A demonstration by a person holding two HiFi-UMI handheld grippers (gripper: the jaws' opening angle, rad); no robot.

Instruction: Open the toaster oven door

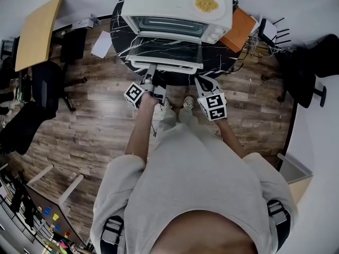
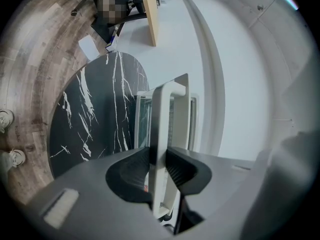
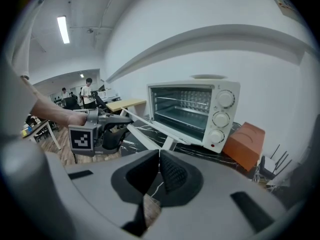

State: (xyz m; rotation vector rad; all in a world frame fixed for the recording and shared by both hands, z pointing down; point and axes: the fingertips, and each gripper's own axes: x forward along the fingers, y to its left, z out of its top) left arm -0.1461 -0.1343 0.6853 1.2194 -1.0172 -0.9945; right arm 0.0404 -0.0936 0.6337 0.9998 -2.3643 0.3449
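Note:
A white toaster oven (image 1: 175, 9) stands on a round black marble table (image 1: 121, 38). Its glass door (image 1: 167, 49) hangs open, lowered nearly flat toward me. My left gripper (image 1: 150, 78) is shut on the door's white bar handle (image 2: 161, 129), which runs between the two dark pads (image 2: 137, 166). In the right gripper view the oven (image 3: 192, 111) shows its bare rack, and the open door (image 3: 150, 124) has the left gripper (image 3: 115, 119) at its edge. My right gripper (image 1: 203, 83) hovers off the table's front edge, shut, with nothing between its pads (image 3: 170, 174).
A plate of yellow food (image 1: 206, 4) rests on top of the oven. An orange box (image 1: 238, 29) and cables lie to the oven's right. A sheet of paper (image 1: 101, 44) hangs at the table's left edge. Office chairs (image 1: 45, 83) and a wooden desk (image 1: 37, 30) stand at left.

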